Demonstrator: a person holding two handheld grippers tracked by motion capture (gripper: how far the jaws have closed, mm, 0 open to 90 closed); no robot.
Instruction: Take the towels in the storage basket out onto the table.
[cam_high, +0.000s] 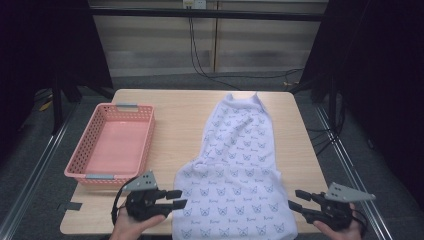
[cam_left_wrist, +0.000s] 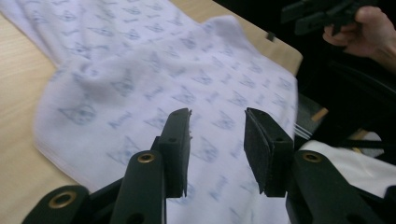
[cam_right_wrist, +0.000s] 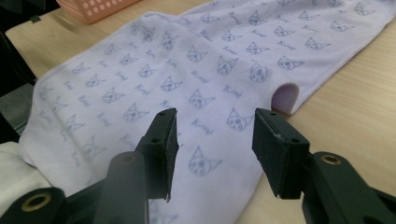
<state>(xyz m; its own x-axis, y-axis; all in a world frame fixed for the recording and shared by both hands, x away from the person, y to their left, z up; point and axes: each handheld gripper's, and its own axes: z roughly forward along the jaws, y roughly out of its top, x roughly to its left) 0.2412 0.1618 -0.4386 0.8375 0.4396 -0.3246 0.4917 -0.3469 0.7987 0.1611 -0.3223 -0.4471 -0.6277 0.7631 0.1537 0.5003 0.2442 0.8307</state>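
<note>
- While both of the person's hands sit low at the near edge of the worktop, a pale lilac cloth printed with small cat faces lies spread flat between them.
- It runs from near the far edge, where it is narrow, down to the near edge, where it widens and hangs a little over the side.
- At its left side, about halfway along, the cloth is gathered into a soft fold; in the right gripper view a small turned-up curl shows at one edge of the cloth.
- Just beside the cloth's near left corner is the left hand-held gripper, pointing toward the cloth.
- Its jaws stand apart with nothing pinched between them; in the left gripper view the cloth lies beyond and below the two black pads, which do not press on it.
- By the cloth's near right corner, at the worktop's near right corner, is the right hand-held gripper, aimed back at the cloth.
- Its jaws are likewise parted and empty, the cloth spread under the gap between them in the right gripper view.
- Each gripper carries a grey three-cornered plate on top.
- A pink plastic basket with a perforated wall stands on the left part of the worktop, well apart from the cloth, nothing in it.
- Its near end lies just beyond the left hand-held gripper.
</note>
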